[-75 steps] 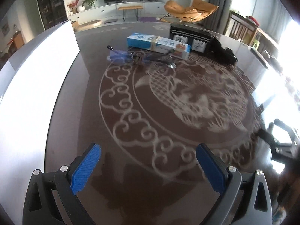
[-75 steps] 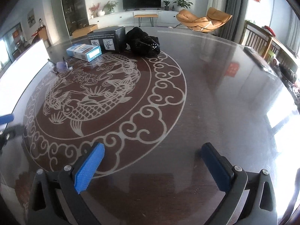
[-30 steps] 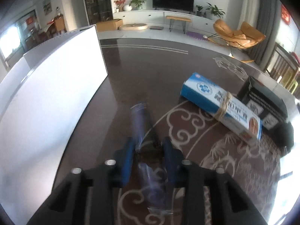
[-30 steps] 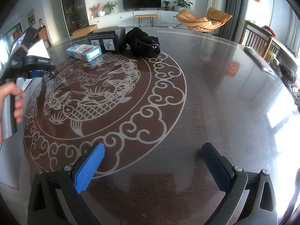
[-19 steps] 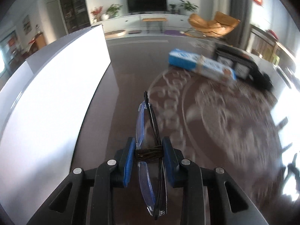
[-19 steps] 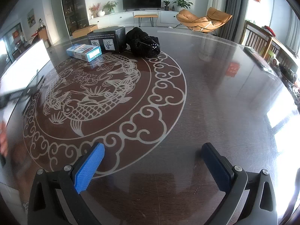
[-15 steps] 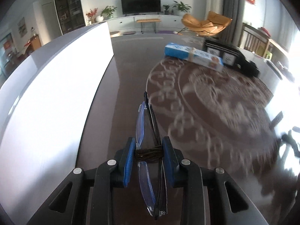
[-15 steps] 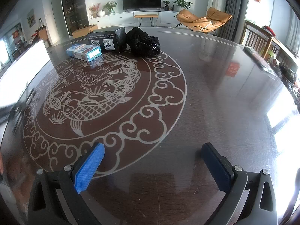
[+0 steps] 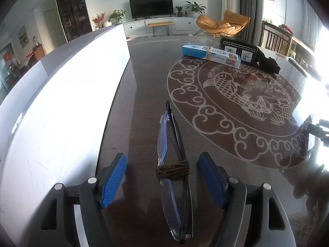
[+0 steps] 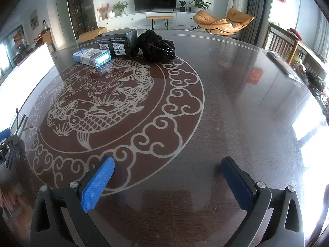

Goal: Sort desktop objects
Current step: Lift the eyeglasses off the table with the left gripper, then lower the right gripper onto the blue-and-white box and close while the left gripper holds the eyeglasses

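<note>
Folded glasses (image 9: 173, 164) with a brown cord wound round the middle lie on the dark table between the fingers of my left gripper (image 9: 164, 181), which is open; the blue pads stand clear of them on both sides. The glasses also show at the left edge of the right wrist view (image 10: 18, 121). My right gripper (image 10: 166, 183) is open and empty above the table's near side. A blue and white box (image 9: 210, 55) tied with cord, a black box (image 9: 238, 48) and a black fabric bundle (image 9: 267, 62) lie at the far side.
A white board (image 9: 61, 113) runs along the table's left side, close to the left gripper. The table (image 10: 236, 103) has a fish and cloud pattern in its centre. A dark flat object (image 10: 281, 63) lies near its right edge.
My left gripper carried the glasses back towards the near left of the table, then opened and let them go. The right gripper has not moved.
</note>
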